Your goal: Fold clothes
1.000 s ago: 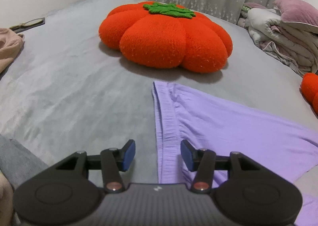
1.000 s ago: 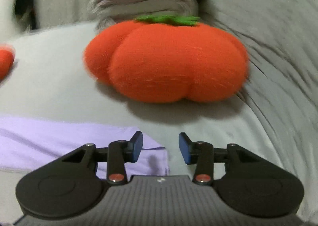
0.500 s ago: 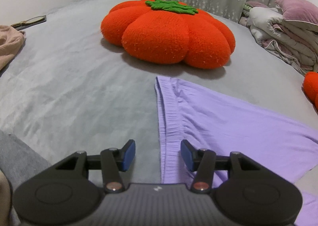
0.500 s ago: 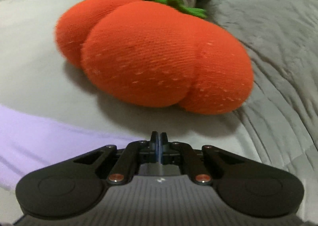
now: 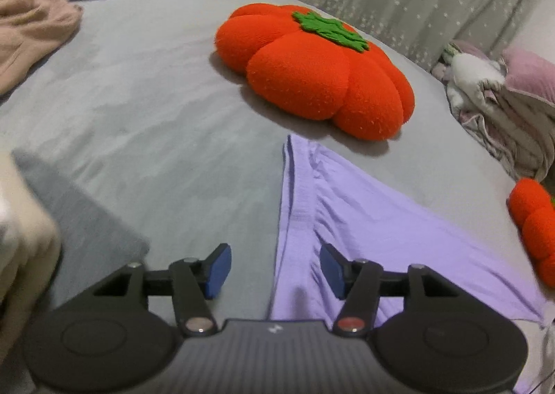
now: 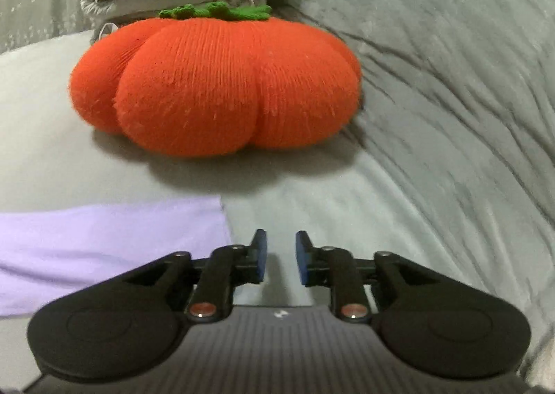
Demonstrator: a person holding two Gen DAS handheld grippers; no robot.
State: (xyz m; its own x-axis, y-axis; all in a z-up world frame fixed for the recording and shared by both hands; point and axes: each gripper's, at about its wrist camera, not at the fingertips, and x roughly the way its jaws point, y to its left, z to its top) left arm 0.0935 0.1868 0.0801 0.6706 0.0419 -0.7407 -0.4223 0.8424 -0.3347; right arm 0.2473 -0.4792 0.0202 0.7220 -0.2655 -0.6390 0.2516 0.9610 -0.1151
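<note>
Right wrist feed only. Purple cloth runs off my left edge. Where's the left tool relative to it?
Observer: The left tool hangs over the gathered waistband edge of the purple garment. Its jaws have just been opening, and nothing is pinched.
Operator: Anything beyond that end?
Observer: A bigger orange pumpkin cushion, lying apart from the waistband.
Operator: Other clothes around?
Observer: A pink garment is bunched at far left, and there is a darker grey cloth near the tool.
</note>
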